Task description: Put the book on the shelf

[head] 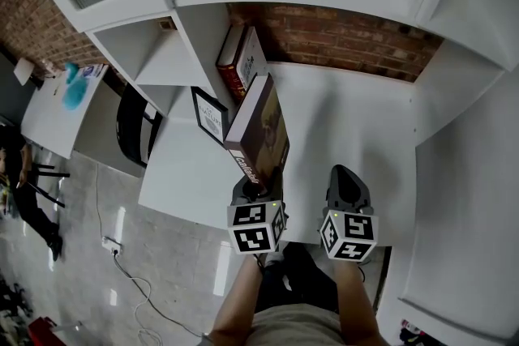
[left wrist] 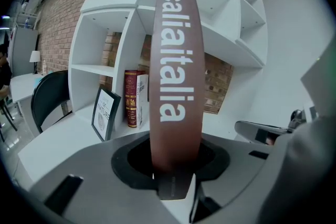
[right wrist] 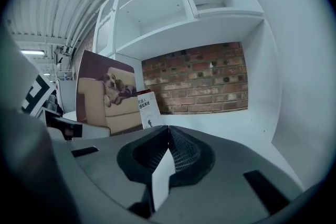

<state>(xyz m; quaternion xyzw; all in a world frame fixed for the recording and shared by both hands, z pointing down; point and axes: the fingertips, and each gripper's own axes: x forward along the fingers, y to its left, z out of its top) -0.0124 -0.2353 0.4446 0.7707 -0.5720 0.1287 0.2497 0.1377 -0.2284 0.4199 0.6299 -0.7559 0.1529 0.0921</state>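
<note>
- Bare shelf (head: pixel 357 117) lies open right of the standing books (head: pixel 241 59), with a brick wall behind.
- The left hand-held gripper (left wrist: pixel 176 178) pinches the book (left wrist: pixel 176 71) by its spine; the right hand-held gripper (right wrist: pixel 168 136) is pressed together, empty.

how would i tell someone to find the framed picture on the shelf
Look at the white shelf unit backed by brick. On its bottom ledge, left of the upright books, stands a small print. It alone has a black frame.

The brown spine of the book (left wrist: pixel 176 76) read "caliaitalia" in white letters. A framed card (left wrist: pixel 105 113) on the shelf (left wrist: pixel 63 139) carried "OF NATURE" — its finer lines, like the gilt print on the red volume (left wrist: pixel 130 97), stayed illegible.
</note>
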